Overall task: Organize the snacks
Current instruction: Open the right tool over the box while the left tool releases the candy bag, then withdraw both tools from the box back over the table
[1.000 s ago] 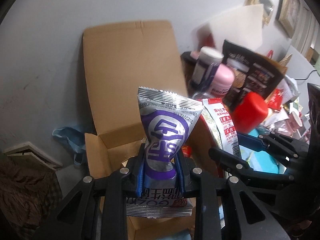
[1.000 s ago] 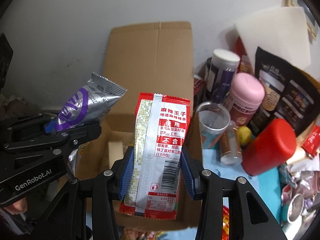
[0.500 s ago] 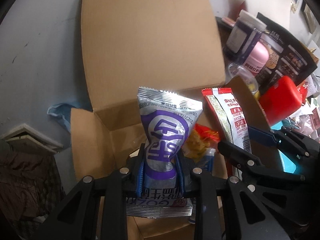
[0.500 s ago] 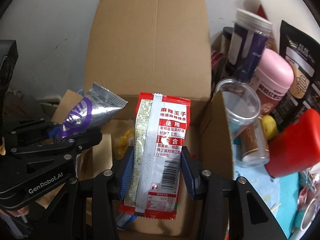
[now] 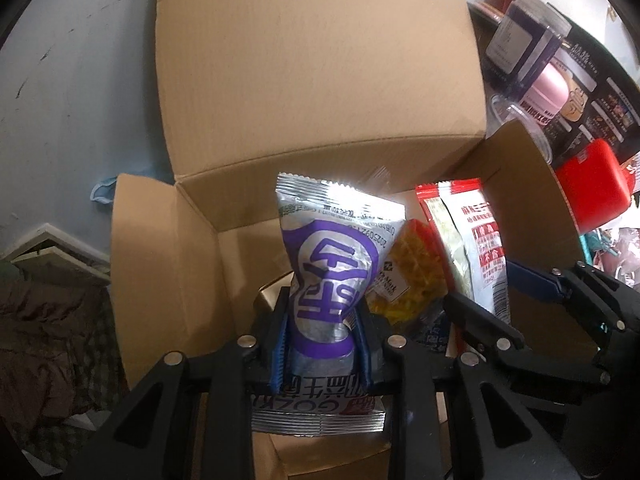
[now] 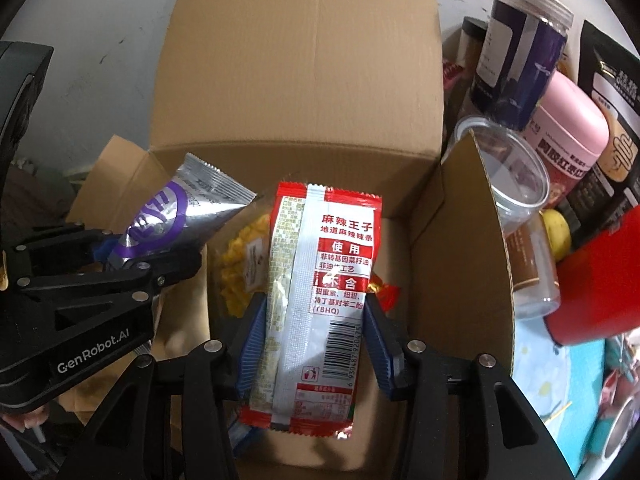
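A: Pinching a silver-and-purple packet point(image 5: 332, 264) at its crumpled waist with the fingers point(image 5: 280, 344) of the left gripper point(image 5: 320, 320), pads pressed in from both sides. Held upright over the open cardboard box point(image 5: 312, 80).

B: And in the right gripper point(image 6: 314, 312)?

A: Holding a red packet point(image 6: 320, 280) upright, barcode side facing the camera. Just been easing apart there, yet touching both long edges of the packet between them. Also poised over the box, just beside the other packet.

B: Anything inside already?

A: Yes: a yellow snack bag point(image 5: 416, 272) lying on the box floor beneath both packets. Beyond the right flap, on the cluttered surface point(image 6: 560, 380): a dark jar point(image 6: 516, 48), a pink tub point(image 6: 568, 136), a red container point(image 6: 596, 280).
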Motion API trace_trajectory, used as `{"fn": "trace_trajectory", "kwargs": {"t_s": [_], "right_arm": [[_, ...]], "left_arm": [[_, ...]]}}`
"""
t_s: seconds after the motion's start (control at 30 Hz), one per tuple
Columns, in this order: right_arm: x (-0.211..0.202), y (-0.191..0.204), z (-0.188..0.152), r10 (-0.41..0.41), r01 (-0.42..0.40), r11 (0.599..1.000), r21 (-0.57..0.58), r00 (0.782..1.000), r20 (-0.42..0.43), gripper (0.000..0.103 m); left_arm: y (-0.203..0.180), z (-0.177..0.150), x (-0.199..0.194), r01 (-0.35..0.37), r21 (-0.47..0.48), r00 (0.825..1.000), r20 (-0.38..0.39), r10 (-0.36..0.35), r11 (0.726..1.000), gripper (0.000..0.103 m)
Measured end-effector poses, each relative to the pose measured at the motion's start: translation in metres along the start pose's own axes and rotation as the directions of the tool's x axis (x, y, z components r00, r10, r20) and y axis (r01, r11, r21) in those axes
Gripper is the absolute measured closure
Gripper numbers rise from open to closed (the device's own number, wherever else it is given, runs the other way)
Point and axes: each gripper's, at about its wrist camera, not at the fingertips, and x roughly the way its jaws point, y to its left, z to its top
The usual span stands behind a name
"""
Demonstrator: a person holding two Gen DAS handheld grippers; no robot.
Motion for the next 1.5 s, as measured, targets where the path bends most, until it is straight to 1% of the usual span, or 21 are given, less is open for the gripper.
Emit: {"fn": "trace_trajectory", "kwargs": {"t_s": [0.07,0.1,0.13,0.2,0.33,0.4,0.6,0.8,1.0,1.2,1.33,1.43,1.5], "right_arm": [[-0.001,0.001,-0.002,-0.006,0.006,1.000,-0.001,1.000,-0.003,0.050],[-0.003,0.002,-0.003,-0.008,0.008,1.000,-0.004,1.000,-0.002,0.050],[-0.004,0.003,-0.004,-0.010,0.010,1.000,-0.006,1.000,-0.002,0.050],[-0.007,0.005,-0.006,-0.018,0.018,1.000,-0.008,1.000,-0.002,0.048],[-0.020,0.004,-0.007,-0.029,0.029,1.000,0.000,1.000,0.011,0.048],[-0.029,-0.001,-0.006,-0.033,0.032,0.999,0.006,0.999,0.025,0.045],[-0.059,0.000,-0.001,-0.044,0.043,0.999,0.010,0.997,0.071,0.045],[-0.091,-0.001,0.004,-0.058,0.057,0.998,0.013,0.990,0.128,0.045],[-0.126,0.003,0.000,-0.072,0.069,0.997,0.020,0.980,0.188,0.045],[-0.165,0.012,-0.009,-0.086,0.082,0.996,0.028,0.968,0.238,0.045],[-0.192,0.019,-0.019,-0.099,0.094,0.995,0.033,0.958,0.271,0.045],[-0.210,0.025,-0.029,-0.109,0.103,0.994,0.037,0.950,0.292,0.045],[-0.222,0.030,-0.036,-0.115,0.107,0.993,0.042,0.946,0.302,0.045]], "left_arm": [[-0.002,0.000,-0.002,-0.013,0.005,1.000,0.005,0.013,1.000,0.069],[-0.002,0.000,-0.004,-0.019,0.009,1.000,0.011,0.019,1.000,0.062],[-0.003,0.001,-0.007,-0.028,0.014,0.999,0.017,0.028,1.000,0.049],[-0.004,0.001,-0.014,-0.026,0.015,0.999,0.033,0.026,1.000,0.036],[-0.008,0.002,-0.028,-0.036,0.022,0.998,0.056,0.034,0.999,0.035],[-0.013,0.005,-0.034,-0.035,0.022,0.997,0.069,0.033,0.999,0.035],[-0.014,0.000,-0.067,-0.036,0.026,0.992,0.120,0.033,0.999,0.035],[-0.021,-0.003,-0.105,-0.037,0.031,0.983,0.182,0.030,0.999,0.035],[-0.027,-0.011,-0.145,-0.043,0.044,0.968,0.251,0.030,0.998,0.035],[-0.031,-0.025,-0.185,-0.045,0.047,0.950,0.311,0.028,0.998,0.035],[-0.033,-0.038,-0.211,-0.054,0.055,0.934,0.355,0.031,0.997,0.035],[-0.035,-0.051,-0.231,-0.062,0.073,0.919,0.394,0.029,0.995,0.035],[-0.036,-0.057,-0.241,-0.057,0.084,0.913,0.408,0.018,0.995,0.035]]}}
